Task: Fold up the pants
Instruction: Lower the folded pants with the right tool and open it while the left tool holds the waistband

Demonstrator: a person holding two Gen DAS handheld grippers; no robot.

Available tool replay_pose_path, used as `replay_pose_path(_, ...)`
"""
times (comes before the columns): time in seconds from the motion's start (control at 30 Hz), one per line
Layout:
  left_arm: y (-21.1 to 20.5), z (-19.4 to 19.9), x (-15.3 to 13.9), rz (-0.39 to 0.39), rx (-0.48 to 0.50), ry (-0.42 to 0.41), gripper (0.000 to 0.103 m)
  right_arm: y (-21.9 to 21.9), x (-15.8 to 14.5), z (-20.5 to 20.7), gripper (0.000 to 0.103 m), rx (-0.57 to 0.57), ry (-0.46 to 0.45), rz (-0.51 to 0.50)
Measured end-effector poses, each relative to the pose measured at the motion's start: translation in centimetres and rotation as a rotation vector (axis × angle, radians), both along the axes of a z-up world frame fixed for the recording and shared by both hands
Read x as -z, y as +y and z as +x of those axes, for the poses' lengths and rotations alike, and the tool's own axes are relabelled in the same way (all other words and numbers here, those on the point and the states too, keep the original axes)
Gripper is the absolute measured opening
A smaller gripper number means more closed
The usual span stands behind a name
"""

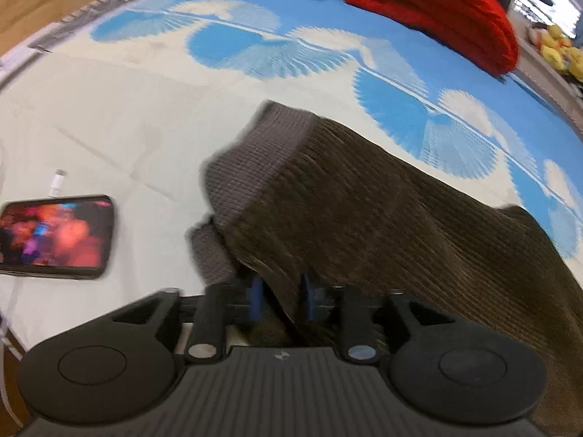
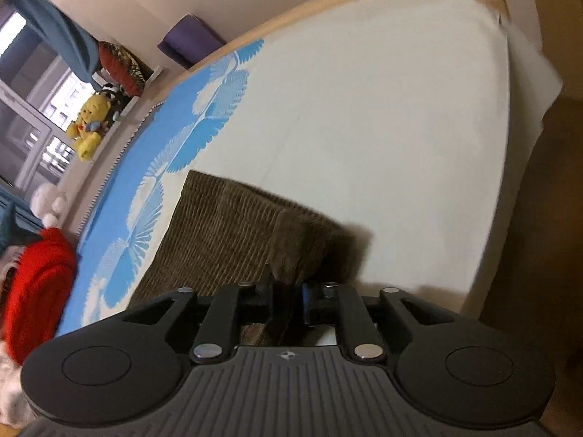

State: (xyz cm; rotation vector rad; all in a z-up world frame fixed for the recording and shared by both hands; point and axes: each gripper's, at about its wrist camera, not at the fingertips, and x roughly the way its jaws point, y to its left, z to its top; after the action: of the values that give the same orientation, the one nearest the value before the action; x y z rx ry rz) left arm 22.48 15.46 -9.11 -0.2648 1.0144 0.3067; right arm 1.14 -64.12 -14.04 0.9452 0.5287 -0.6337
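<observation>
1. The brown pants (image 1: 364, 211) lie on the bed (image 1: 127, 116), partly lifted, with the grey waistband (image 1: 251, 167) at the far left end
2. The left gripper (image 1: 280, 298) has its blue pads (image 1: 257, 296) a little apart, with a fold of pants cloth between them; I cannot tell if they pinch it
3. The right gripper (image 2: 288, 302) sits at the pants' near edge (image 2: 291, 255), its pads close together with cloth in the gap; a real grip is too dark to see
4. Both ends seem held up so the pants can be laid over neatly
5. A phone (image 1: 54, 236) lies to the left, and a red blanket (image 1: 437, 11) sits far away, out of the way
</observation>
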Motion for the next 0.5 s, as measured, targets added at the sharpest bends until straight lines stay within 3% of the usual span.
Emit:
replay_pose_path(0.03,0.2,-0.1,-0.3,0.027,-0.019,-0.012,0.044,0.7,-0.5,-0.6,0.038,0.013,0.016,-0.037)
replay_pose_path(0.07,0.4,-0.2,-0.6,0.047,-0.038,-0.022,0.053,1.0,-1.4,-0.5,0.057,0.039,0.045,-0.087)
replay_pose_path(0.1,0.7,-0.4,-1.0,0.057,-0.058,-0.038,0.061,1.3,-2.3,-0.5,0.064,0.074,0.096,-0.152)
replay_pose_path(0.17,1.3,-0.5,-1.7,0.047,-0.081,-0.065,0.068,2.5,-3.7,-1.4,0.066,0.093,0.129,-0.257)
replay_pose_path(0.23,1.7,-0.3,-2.0,0.038,-0.089,-0.076,0.071,3.3,-5.3,-1.2,0.066,0.033,0.107,-0.291)
replay_pose_path(0.4,1.8,0.3,-1.7,0.003,-0.087,-0.055,0.071,8.7,-8.3,5.2,0.064,-0.385,-0.061,-0.211)
replay_pose_path(0.5,1.6,0.6,-1.4,0.006,-0.086,-0.048,0.071,15.2,-9.5,11.2,0.063,-0.654,-0.127,-0.208)
